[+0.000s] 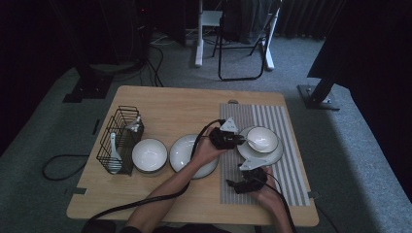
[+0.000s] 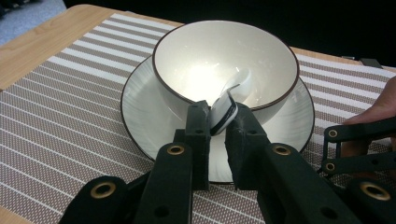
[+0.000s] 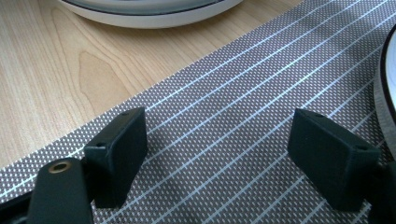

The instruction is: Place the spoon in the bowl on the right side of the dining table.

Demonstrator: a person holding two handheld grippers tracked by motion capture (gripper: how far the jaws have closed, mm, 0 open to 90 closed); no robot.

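Two tongs at work over one pale wooden bench (image 1: pixel 160 102).

Item 1: left tongs (image 2: pixel 217 122), black, jaws pressed together on the handle of a white ceramic spoon (image 2: pixel 229 100). Spoon is glossy, its scoop end down inside the bowl, its handle leaning out over the near rim.

Item 2: white ceramic bowl with a dark rim line (image 2: pixel 224 60), standing on a white ceramic plate with a dark edge (image 2: pixel 140 107). Both sit on the grey striped woven placemat (image 2: pixel 70 93) at the right half of the bench.

Item 3: right tongs (image 3: pixel 217 158), black, jaws spread wide, nothing between them, low over the placemat near its left edge, just in front of the plate.

Item 4: second white plate (image 1: pixel 182 150) and second white bowl (image 1: pixel 149 155), side by side on bare wood left of the placemat.

Item 5: black wire basket (image 1: pixel 119 138) near the left edge of the bench, another white spoon (image 1: pixel 113 158) standing in it.

Open room: bare wood along the far side and the near left corner.

Writing: none legible.
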